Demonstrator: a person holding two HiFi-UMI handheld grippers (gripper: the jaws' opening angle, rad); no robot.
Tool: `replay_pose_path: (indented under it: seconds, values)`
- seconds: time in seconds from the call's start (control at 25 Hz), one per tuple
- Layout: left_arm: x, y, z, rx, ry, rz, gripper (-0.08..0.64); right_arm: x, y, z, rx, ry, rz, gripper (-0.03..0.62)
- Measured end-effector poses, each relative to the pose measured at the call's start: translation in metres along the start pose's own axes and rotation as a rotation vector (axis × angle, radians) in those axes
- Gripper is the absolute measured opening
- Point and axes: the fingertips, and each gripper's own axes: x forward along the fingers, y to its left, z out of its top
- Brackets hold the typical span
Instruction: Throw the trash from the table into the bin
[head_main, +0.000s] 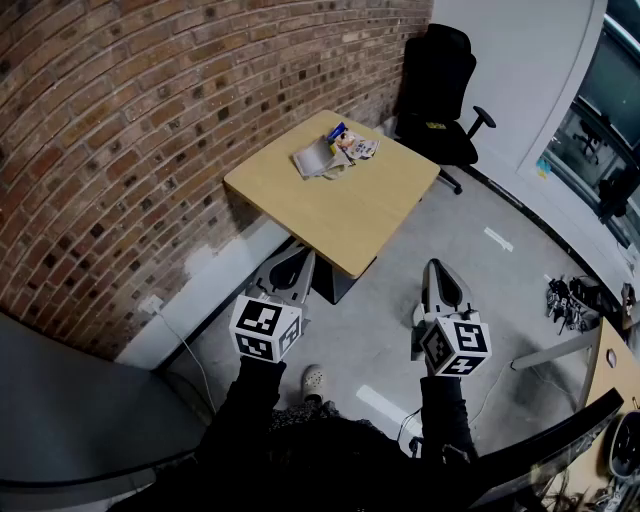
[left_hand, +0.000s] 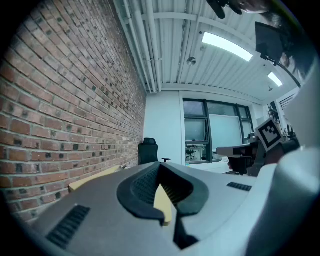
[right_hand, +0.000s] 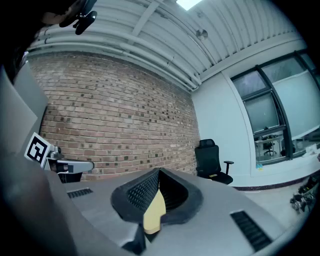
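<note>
Head view: trash (head_main: 335, 150) lies on the table's (head_main: 350, 215) far end. On its near side, the left gripper (head_main: 300, 258) and right gripper (head_main: 434, 266) hover, both pinched together, empty.

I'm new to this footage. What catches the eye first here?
A small pile of wrappers and paper lies at the far end of the wooden table beside the brick wall. A black office chair stands behind it; nearer, the left claw and right claw are shut, empty.
</note>
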Motion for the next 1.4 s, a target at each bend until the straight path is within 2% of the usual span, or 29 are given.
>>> replay_pose_path:
  seconds: [0.32,0.72,0.96,1.4]
  values:
    - [0.061,0.050,0.019,0.023,-0.018,-0.031,0.008,0.077,-0.001,0.012,-0.009,-0.018,0.004,0.011]
    - [0.110,0.093,0.012,0.014,-0.007,-0.055,0.008,0.143,-0.011,0.006,-0.008,0.004,-0.017,0.011]
    - [0.130,0.110,0.015,0.131,-0.001,-0.050,0.008,0.174,-0.006,0.006,-0.047,0.007,-0.011,0.011]
    - [0.164,0.125,0.007,0.083,0.003,-0.068,0.008,0.210,-0.020,0.001,-0.055,0.020,-0.013,0.011]
